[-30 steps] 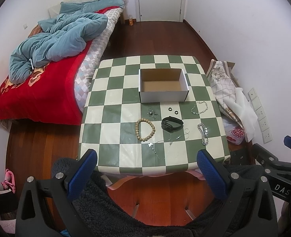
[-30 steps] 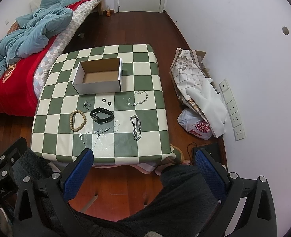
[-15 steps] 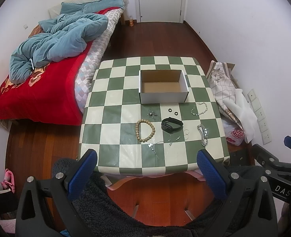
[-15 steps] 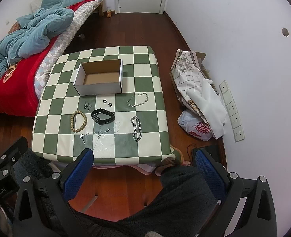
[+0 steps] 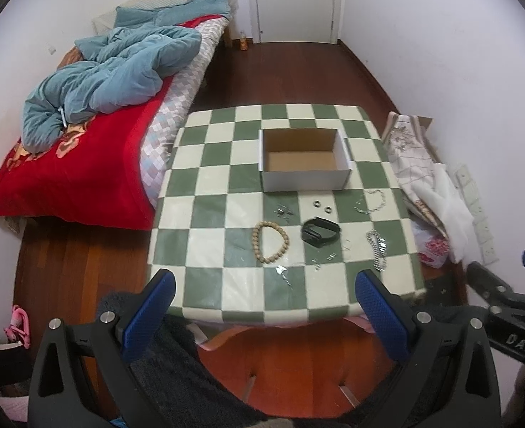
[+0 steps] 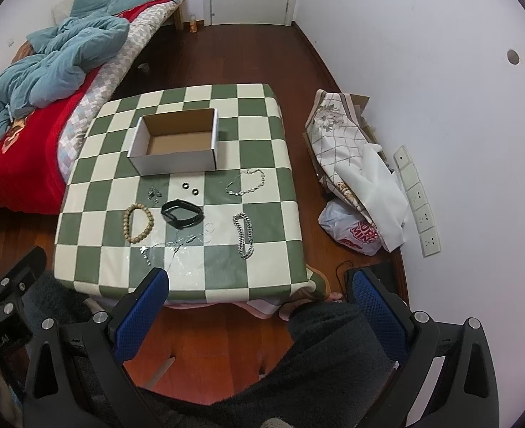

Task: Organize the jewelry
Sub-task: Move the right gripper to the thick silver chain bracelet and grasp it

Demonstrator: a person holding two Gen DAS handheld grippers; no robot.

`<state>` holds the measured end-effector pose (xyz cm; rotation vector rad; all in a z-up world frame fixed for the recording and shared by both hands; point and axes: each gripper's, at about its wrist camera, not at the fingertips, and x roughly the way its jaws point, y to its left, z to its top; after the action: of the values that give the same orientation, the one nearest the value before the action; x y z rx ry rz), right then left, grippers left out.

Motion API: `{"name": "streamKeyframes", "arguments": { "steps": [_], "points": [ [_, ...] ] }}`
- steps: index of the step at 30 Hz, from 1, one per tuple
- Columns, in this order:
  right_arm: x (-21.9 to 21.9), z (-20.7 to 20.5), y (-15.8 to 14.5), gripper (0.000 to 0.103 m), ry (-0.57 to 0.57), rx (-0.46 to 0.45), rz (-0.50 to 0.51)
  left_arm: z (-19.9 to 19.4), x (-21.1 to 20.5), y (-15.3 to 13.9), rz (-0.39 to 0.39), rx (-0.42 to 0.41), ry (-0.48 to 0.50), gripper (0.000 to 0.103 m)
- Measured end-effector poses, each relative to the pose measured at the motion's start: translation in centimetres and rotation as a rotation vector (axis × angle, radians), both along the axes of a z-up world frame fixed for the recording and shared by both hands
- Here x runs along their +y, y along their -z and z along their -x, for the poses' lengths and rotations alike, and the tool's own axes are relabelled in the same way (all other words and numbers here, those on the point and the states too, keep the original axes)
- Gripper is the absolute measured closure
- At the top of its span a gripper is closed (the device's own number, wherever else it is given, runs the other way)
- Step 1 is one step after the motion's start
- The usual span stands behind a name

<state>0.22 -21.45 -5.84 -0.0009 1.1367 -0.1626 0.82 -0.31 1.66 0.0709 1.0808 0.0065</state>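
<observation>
Both grippers – left gripper (image 5: pixel 266 306), right gripper (image 6: pixel 258 306) – fingers wide apart, holding nothing

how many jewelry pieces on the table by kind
bead bracelet: 1
black band: 1
black rings: 2
silver chains: 2
thin necklace: 1
small silver cluster: 1, too small to tell apart
total: 8

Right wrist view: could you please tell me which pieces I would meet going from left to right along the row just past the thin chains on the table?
Bead bracelet → black band → silver chain bracelet.
</observation>
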Motion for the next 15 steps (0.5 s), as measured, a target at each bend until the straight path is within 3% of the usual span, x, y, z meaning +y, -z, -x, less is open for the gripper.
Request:
{"name": "streamKeyframes", "arguments": {
  "steps": [7, 15],
  "points": [
    [-1.2, -4.1, 1.6, 0.0, 0.03, 0.034, -0.014, -3.5, 1.3, 4.4, -0.077, 0.014, -0.066, 0.0],
    [-1.7, -8.3, 9.5, 0.0, 0.054, 0.127, -0.01, -7.1, 1.9, 11.0, -0.098, 0.141, -0.072, 0.0]
  ]
}}
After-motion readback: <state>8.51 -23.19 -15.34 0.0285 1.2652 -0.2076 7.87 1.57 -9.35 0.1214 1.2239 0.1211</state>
